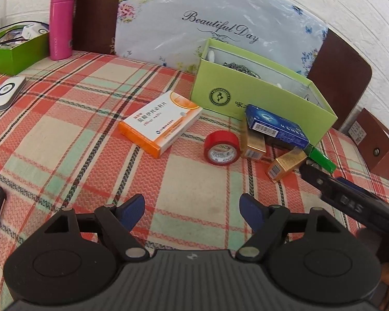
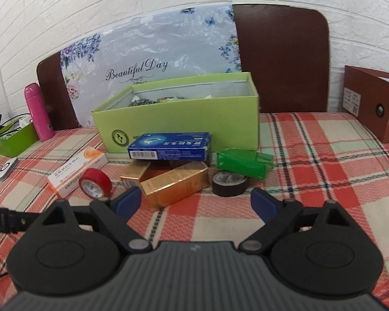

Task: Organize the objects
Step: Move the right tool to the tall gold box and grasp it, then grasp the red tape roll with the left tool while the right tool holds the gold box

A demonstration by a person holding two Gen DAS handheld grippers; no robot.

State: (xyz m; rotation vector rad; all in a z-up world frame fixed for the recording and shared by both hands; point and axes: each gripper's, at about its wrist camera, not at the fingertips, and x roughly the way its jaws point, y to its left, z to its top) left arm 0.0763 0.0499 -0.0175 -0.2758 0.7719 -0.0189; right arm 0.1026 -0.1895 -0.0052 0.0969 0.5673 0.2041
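Note:
An open light-green box [image 2: 184, 124] stands at the back of the plaid table; it also shows in the left wrist view [image 1: 256, 96]. In front of it lie a blue carton [image 2: 169, 146] on two gold cartons [image 2: 175, 185], a green packet [image 2: 242, 163], a black tape roll [image 2: 229, 182], a red tape roll [image 2: 96, 182] and an orange-white medicine box [image 2: 76, 172]. My right gripper [image 2: 195, 202] is open and empty, just short of the gold carton. My left gripper [image 1: 193, 207] is open and empty, short of the red tape [image 1: 221, 147] and medicine box [image 1: 160, 121].
A pink bottle [image 1: 61, 23] and a darker green box [image 1: 15, 49] stand at the far left, with a white device [image 1: 5, 93] near them. A brown box [image 2: 373, 106] stands at the right. A floral board [image 2: 153, 59] and chair backs lean against the wall.

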